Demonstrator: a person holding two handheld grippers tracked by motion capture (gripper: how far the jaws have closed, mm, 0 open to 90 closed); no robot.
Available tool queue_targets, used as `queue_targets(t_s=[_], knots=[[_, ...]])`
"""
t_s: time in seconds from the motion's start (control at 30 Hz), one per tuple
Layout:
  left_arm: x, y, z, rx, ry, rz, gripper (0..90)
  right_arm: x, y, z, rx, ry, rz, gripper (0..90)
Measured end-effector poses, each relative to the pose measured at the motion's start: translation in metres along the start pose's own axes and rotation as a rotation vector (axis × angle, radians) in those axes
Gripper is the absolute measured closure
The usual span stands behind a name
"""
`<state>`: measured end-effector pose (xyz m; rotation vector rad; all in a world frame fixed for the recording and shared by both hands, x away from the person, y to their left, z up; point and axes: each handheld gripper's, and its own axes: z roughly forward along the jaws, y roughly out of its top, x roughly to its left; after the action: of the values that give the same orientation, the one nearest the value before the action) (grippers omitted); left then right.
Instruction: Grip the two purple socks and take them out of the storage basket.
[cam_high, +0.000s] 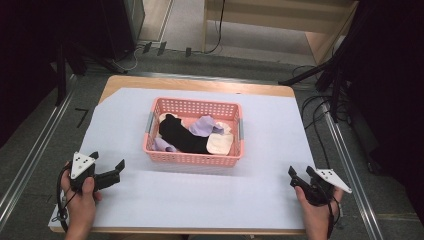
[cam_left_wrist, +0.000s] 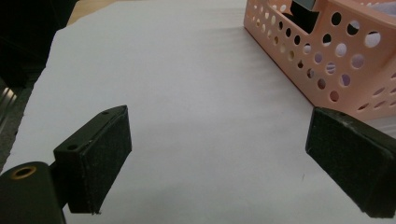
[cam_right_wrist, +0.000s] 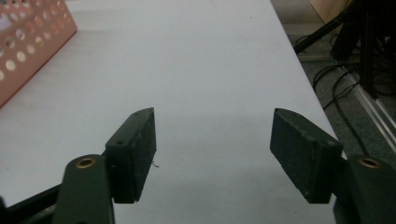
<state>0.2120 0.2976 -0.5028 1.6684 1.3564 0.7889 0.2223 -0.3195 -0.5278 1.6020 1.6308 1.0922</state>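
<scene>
The pink basket (cam_high: 194, 156) of socks (cam_high: 182, 135) sits at the centre of the frame on the white desk (cam_high: 200, 200). The left claw (cam_high: 111, 170) at lower left and the right claw (cam_high: 298, 178) at lower right both gape wide and empty, flanking the basket, probably poised to reach in for the socks.

The left tongs (cam_left_wrist: 217, 154) stand wide apart with nothing between the black pads (cam_left_wrist: 107, 154): one pad sits at about seven o'clock, the other at about four o'clock. Beneath them lies the white sheet (cam_left_wrist: 187, 93) covering the desk. At about two o'clock, the pink perforated basket (cam_left_wrist: 336, 60) shows a corner and a side wall; purple cloth (cam_left_wrist: 345, 79) shows through its holes.
</scene>
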Motion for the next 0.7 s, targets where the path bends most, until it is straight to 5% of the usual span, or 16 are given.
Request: queue_targets(t_s=[0.07, 0.23, 0.33, 0.7], knots=[[-0.001, 0.000, 0.000, -0.007, 0.002, 0.002, 7.7, 0.003, 0.000, 0.000, 0.000, -0.011, -0.032, 33.0], [-0.001, 0.000, -0.001, -0.006, 0.002, 0.013, 7.8, 0.000, 0.000, -0.006, -0.041, -0.019, 0.048, 35.0], [0.000, 0.000, 0.000, 0.001, -0.003, 0.005, 7.8, 0.001, 0.003, -0.008, -0.043, -0.039, 0.050, 36.4], [0.001, 0.001, 0.002, 0.017, -0.003, -0.010, 7.8, 0.035, 0.034, -0.018, -0.103, 0.015, 0.048, 36.6]])
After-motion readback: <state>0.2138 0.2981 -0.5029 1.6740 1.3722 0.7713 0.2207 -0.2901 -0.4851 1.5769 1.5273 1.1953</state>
